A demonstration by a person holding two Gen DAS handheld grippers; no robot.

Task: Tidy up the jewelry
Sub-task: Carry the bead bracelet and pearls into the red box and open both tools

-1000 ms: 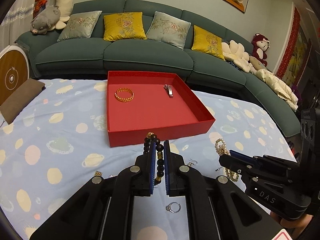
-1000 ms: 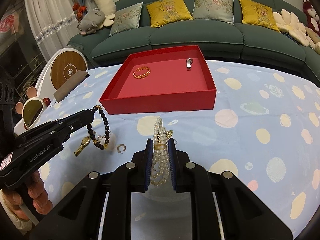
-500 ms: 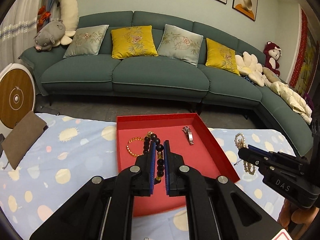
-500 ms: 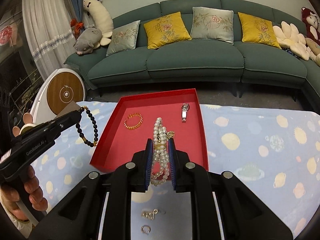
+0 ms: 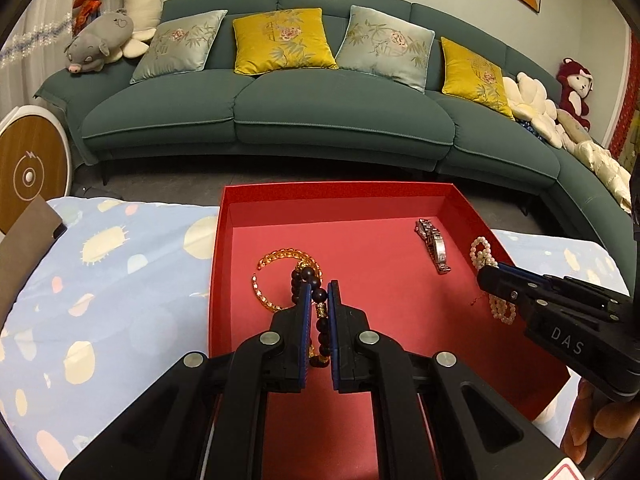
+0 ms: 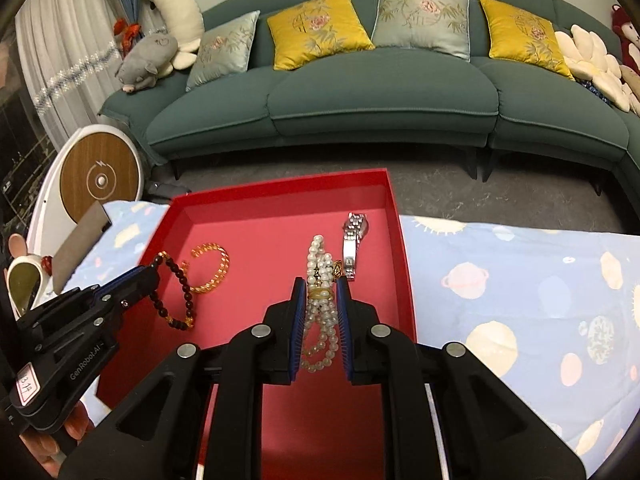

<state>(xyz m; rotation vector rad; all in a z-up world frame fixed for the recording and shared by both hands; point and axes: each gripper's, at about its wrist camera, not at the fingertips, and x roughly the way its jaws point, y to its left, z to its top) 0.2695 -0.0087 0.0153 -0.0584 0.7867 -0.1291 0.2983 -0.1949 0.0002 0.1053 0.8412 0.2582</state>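
Observation:
My left gripper (image 5: 319, 288) is shut on a dark bead bracelet (image 5: 316, 312) and holds it over the left part of the red box (image 5: 320, 196). It also shows in the right wrist view (image 6: 176, 292). My right gripper (image 6: 321, 284) is shut on a white pearl necklace (image 6: 320, 264) over the right part of the red box (image 6: 280, 188); the pearls also show in the left wrist view (image 5: 482, 250). An amber bead bracelet (image 5: 266, 262) and a silver watch (image 5: 434, 246) lie on the box floor.
The box sits on a light blue cloth with planet prints (image 6: 520, 280). A green sofa with cushions (image 5: 320, 112) stands behind. A round wooden-faced device (image 6: 100, 180) and a brown pad (image 5: 24, 236) are at the left.
Both grippers have moved forward and lower over the red box with their jewelry still held. The box now fills more of both views.

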